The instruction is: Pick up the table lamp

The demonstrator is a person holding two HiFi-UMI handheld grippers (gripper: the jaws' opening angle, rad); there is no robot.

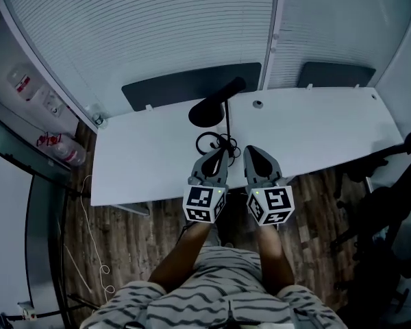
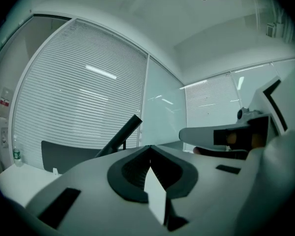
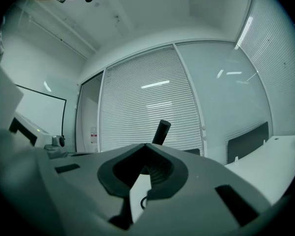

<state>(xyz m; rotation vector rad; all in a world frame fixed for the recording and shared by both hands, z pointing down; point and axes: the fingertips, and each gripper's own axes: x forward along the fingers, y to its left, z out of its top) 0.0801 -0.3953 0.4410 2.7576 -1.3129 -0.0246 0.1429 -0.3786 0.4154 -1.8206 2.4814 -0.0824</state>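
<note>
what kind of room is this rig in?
Probably an office. Two white desks stand against a partition of glass wall and slatted blinds. A black table lamp sits on the desk with its cord coiled beside it.

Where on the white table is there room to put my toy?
The left side of the table, left of the lamp, is bare. So is the right side. The middle front is crowded: cord, left claw, right claw.

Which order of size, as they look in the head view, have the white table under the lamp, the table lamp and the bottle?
Largest: white table.
Then: table lamp.
Smallest: bottle, clearly smaller in this view.
</note>
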